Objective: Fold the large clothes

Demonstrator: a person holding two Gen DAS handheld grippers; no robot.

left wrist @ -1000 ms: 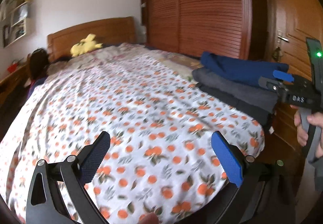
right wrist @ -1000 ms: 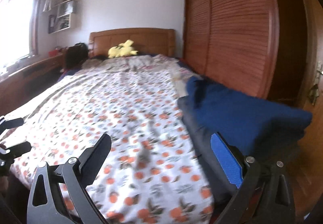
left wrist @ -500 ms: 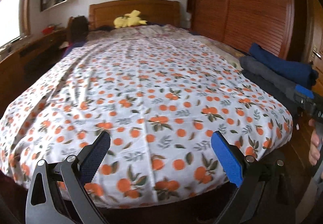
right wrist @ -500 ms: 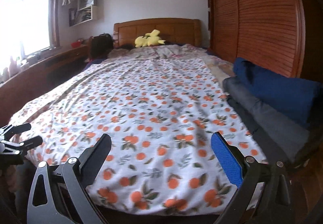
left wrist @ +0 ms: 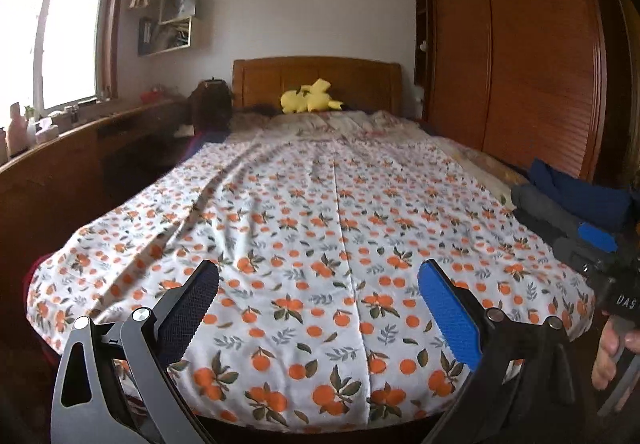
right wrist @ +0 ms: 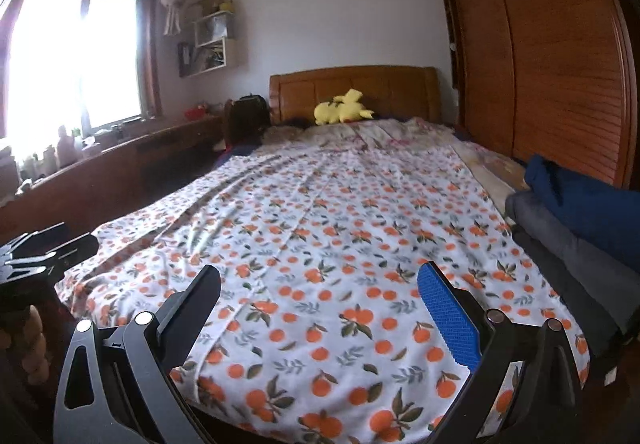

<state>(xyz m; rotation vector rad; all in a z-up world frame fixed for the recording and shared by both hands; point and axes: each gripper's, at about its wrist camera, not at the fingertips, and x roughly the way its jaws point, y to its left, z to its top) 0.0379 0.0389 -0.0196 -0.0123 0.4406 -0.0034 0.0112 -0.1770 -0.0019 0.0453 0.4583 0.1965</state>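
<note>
A white sheet with an orange-fruit print lies spread flat over the whole bed, its foot edge hanging just below both grippers. My left gripper hovers open over the foot edge with nothing between its fingers. My right gripper is open too, a little to the right, also empty. A stack of folded clothes sits at the bed's right edge: a blue piece on a grey one over a black one. The right gripper shows beside that stack in the left wrist view.
A yellow plush toy rests by the wooden headboard. A tall wooden wardrobe runs along the right side. A wooden ledge with bottles sits under the window on the left, and a dark bag beside the bed.
Both views have swung left, away from the folded stack, and pulled back to face the bed from its foot. Both grippers stay open and empty.
</note>
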